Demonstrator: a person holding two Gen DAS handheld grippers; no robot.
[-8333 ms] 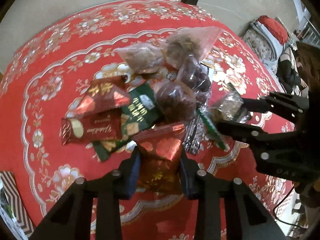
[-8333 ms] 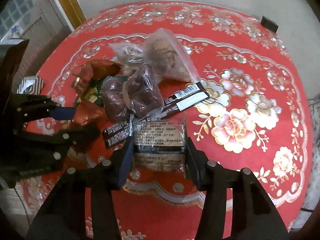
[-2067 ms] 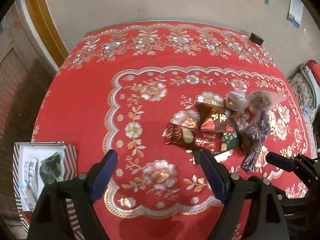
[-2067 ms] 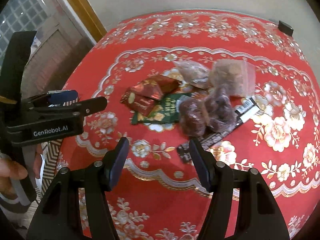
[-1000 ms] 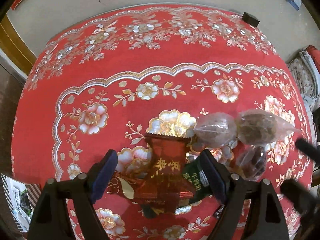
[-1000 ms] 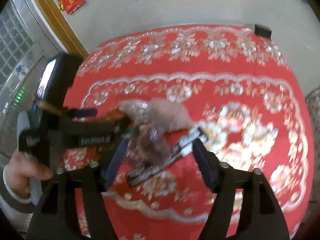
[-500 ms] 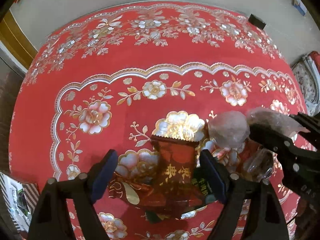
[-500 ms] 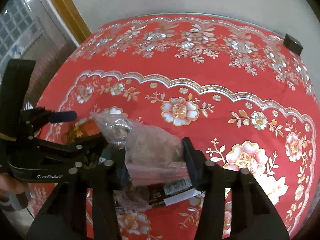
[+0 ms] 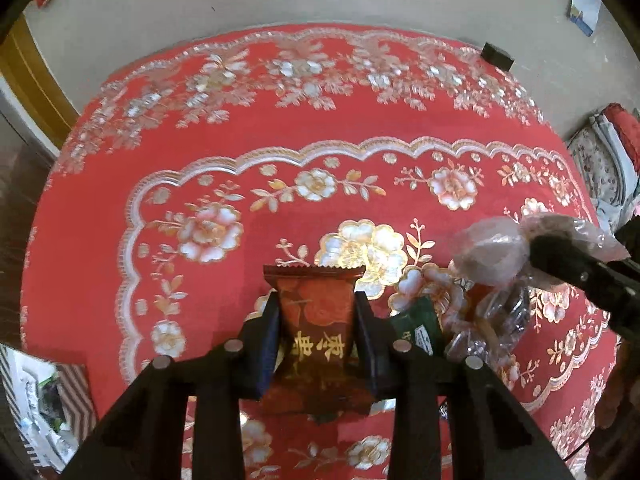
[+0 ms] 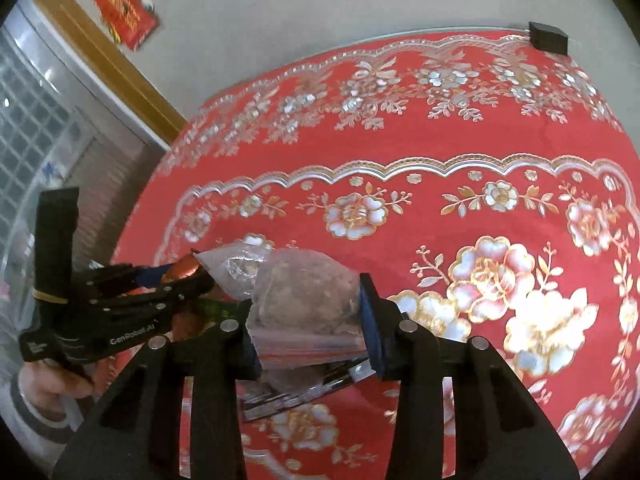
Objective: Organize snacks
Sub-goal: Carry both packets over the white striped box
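Observation:
My left gripper point(image 9: 315, 312) is shut on a red snack packet with gold characters point(image 9: 316, 332), held just above the red tablecloth. My right gripper point(image 10: 308, 312) is shut on a clear plastic bag of brown snacks point(image 10: 304, 300); a second clear bag point(image 10: 236, 268) lies just left of it. In the left wrist view the right gripper's black fingers point(image 9: 568, 268) reach in from the right, over the clear bags point(image 9: 492, 256). A green packet point(image 9: 420, 324) and more clear-wrapped snacks point(image 9: 492, 320) lie beside the red packet. The left gripper shows at the left of the right wrist view point(image 10: 176, 280).
The round table point(image 9: 200, 280) carries a red floral cloth. A small black block point(image 9: 497, 56) sits at its far edge. A striped box with items point(image 9: 44, 400) stands off the table's left side. A black-and-white wrapped bar point(image 10: 304, 392) lies under the right gripper. A chair with red cushion point(image 9: 612, 152) is at right.
Both grippers have closed: the left on the red packet, the right on the clear bag. Both were open over the pile a second ago.

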